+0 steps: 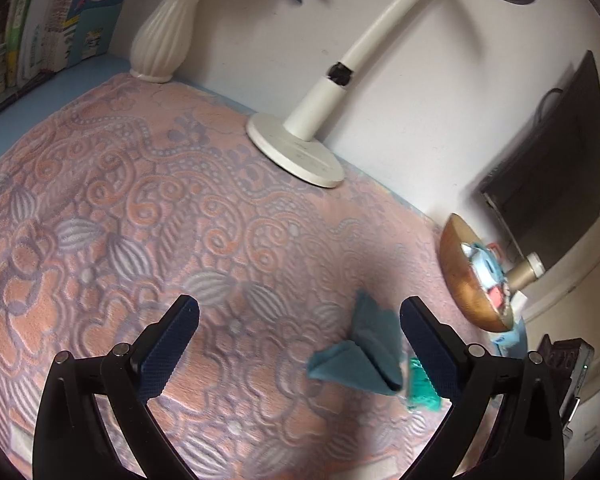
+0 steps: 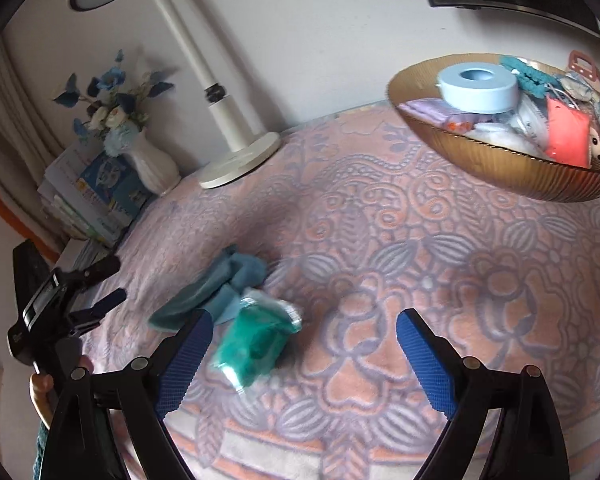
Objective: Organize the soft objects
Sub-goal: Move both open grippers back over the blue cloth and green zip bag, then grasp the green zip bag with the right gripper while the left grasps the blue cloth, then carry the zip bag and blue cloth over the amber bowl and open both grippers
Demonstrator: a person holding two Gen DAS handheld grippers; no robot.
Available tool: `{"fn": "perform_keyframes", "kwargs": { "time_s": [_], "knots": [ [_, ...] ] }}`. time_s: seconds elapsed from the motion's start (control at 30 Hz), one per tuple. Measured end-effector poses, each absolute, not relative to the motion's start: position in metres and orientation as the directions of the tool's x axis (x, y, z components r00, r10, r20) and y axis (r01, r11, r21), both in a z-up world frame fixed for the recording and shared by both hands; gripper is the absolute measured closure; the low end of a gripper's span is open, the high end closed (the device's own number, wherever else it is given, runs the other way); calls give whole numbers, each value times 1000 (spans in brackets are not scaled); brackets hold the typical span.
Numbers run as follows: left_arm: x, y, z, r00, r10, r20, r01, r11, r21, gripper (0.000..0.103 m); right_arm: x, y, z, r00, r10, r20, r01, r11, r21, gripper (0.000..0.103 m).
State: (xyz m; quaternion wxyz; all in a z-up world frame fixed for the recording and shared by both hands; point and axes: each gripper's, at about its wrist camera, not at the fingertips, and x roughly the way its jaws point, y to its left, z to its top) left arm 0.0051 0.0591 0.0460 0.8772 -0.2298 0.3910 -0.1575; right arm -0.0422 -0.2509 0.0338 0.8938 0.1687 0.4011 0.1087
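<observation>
The blue ribbed fingers (image 2: 188, 360) of the right gripper (image 2: 304, 354) are shown spread wide with nothing held between them; the fingers (image 1: 168, 348) of the left gripper (image 1: 300, 344) are likewise wide apart and empty. Both grippers are seen poised over a pink and lilac patterned blanket (image 2: 440, 280). Two soft items are left loose on it: a folded teal cloth (image 2: 216, 288) and, touching it on the near side, a green bundle in a clear wrapper (image 2: 256, 340). In the right wrist view the bundle is placed just inside the left finger, at about fingertip level, its long axis slanted from upper right to lower left; the cloth is set beyond it, further left. In the left wrist view the same cloth (image 1: 364, 352) is seen against the inner face of that gripper's right finger, the bundle (image 1: 420, 388) largely hidden behind the finger. Either gripper is judged close enough to reach them. The amber ribbed bowl (image 2: 500, 172), already filled with assorted small items, is set well apart, up and to the right of the right gripper, and is taken as the probable destination.
</observation>
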Motion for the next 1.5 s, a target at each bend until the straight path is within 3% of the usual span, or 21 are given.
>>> {"fn": "perform_keyframes", "kwargs": {
  "time_s": [0.13, 0.23, 0.3, 0.4, 0.57, 0.67, 0.7, 0.73, 1.17, 1.33, 1.5],
  "knots": [
    [-1, 20, 62, 580, -508, -637, 217, 850, -480, 2, -40, -214, 34, 609, 338, -718, -108, 932, 346, 11],
    [-1, -22, 62, 555, -406, -726, 280, 913, -296, 6, -34, -191, 23, 577, 275, -769, -114, 959, 258, 12],
    [0, -43, 56, 550, -349, -759, 321, 927, -194, 17, -33, -185, 15, 564, 244, -789, -101, 969, 227, 16],
    [7, -55, 42, 510, -325, -797, 349, 924, -154, 26, -33, -185, 9, 572, 215, -792, -74, 975, 212, 23],
    [18, -67, 24, 431, -336, -838, 384, 908, -166, 28, -27, -184, 11, 583, 169, -795, -31, 982, 186, 49],
    [12, -83, 21, 459, -283, -842, 421, 904, -74, 62, -28, -179, 11, 586, 125, -801, -40, 991, 125, 64],
    [12, -87, 20, 464, -264, -846, 423, 905, -50, 84, -30, -178, 13, 593, 124, -795, -48, 992, 119, 64],
    [11, -89, 22, 470, -267, -842, 430, 901, -46, 91, -32, -179, 15, 599, 131, -790, -54, 991, 124, 65],
    [-5, -110, 103, 561, -373, -739, 461, 882, -96, 92, -70, -249, 88, 741, 141, -657, -13, 981, 196, 65],
    [8, -146, 148, 554, -512, -656, 557, 814, -165, 92, -76, -298, 134, 809, 82, -581, 49, 977, 206, 65],
    [44, -198, 177, 557, -557, -617, 601, 782, -164, 92, -60, -354, 175, 841, -48, -539, 162, 973, 165, 65]
  ]
}}
